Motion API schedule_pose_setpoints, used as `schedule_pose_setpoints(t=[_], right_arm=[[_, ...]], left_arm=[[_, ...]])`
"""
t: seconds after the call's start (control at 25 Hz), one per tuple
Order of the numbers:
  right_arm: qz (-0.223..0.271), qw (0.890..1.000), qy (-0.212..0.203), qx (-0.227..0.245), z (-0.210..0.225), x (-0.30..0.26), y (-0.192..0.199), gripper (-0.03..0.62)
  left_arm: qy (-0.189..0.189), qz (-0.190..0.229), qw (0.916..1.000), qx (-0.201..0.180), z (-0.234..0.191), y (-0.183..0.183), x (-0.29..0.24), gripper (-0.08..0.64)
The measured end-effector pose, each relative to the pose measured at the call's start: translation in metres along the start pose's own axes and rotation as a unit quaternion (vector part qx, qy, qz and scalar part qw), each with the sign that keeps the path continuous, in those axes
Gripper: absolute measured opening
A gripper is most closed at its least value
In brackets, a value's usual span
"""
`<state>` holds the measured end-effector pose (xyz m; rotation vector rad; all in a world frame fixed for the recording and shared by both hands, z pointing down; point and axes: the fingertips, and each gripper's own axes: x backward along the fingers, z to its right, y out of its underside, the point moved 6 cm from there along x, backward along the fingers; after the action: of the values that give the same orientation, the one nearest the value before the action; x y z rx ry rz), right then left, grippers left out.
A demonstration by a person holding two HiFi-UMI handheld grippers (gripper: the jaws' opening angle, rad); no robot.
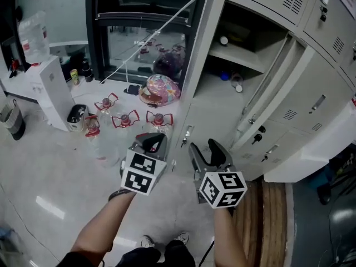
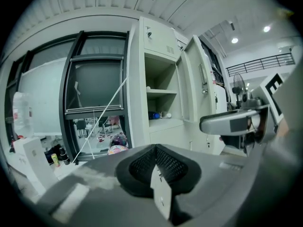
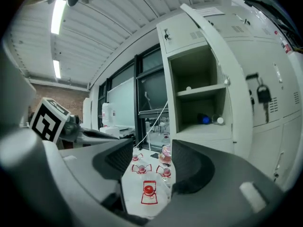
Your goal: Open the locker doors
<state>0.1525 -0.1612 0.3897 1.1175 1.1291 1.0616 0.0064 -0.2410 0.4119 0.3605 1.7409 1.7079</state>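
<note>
A pale grey locker bank (image 1: 317,104) fills the right of the head view. One upper door (image 1: 278,77) stands swung open and shows a shelved compartment (image 1: 245,43) with small items inside. Below it a door with a handle (image 1: 186,135) is closed. Both grippers hang in front of this column, clear of it. My left gripper (image 1: 151,142) is shut with nothing in it, its pads meeting in the left gripper view (image 2: 156,157). My right gripper (image 1: 204,149) is open and empty (image 3: 151,167). The open compartment (image 3: 196,98) shows ahead, with a padlock (image 3: 262,96) on a neighbouring door.
Several clear bottles with red handles (image 1: 125,119) stand on the floor left of the lockers, beside a colourful round thing (image 1: 159,89). A white box (image 1: 50,90) stands further left. A white cord (image 1: 156,32) slants across a dark window frame. Wooden planks (image 1: 267,221) lie at the lower right.
</note>
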Motion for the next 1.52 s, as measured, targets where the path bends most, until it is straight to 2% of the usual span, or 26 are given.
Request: schedule_pose_setpoints(t=[0.4,0.88,1.2,1.4,1.52], right_arm=[[-0.032,0.999,-0.015,-0.011,0.042,-0.102,0.099,0.259],[-0.052,0.998,-0.027,-0.004,0.102,-0.206,0.21,0.259],[-0.048,0.999,-0.025,0.008,0.119,-0.242,0.239,0.259],[-0.041,0.998,-0.041,0.0,0.118,-0.247,0.239,0.262],[-0.046,0.998,-0.048,0.012,0.117,-0.238,0.24,0.233]], left_arm=[[-0.018,-0.021,0.9996,-0.01,-0.025,0.061,-0.056,0.005],[-0.026,-0.011,0.9996,-0.008,-0.04,0.146,-0.148,0.005],[-0.038,-0.006,0.9991,-0.016,-0.052,0.184,-0.168,0.003],[-0.044,-0.003,0.9989,-0.018,-0.055,0.191,-0.165,0.003],[-0.044,-0.006,0.9989,-0.015,-0.053,0.194,-0.162,0.004]])
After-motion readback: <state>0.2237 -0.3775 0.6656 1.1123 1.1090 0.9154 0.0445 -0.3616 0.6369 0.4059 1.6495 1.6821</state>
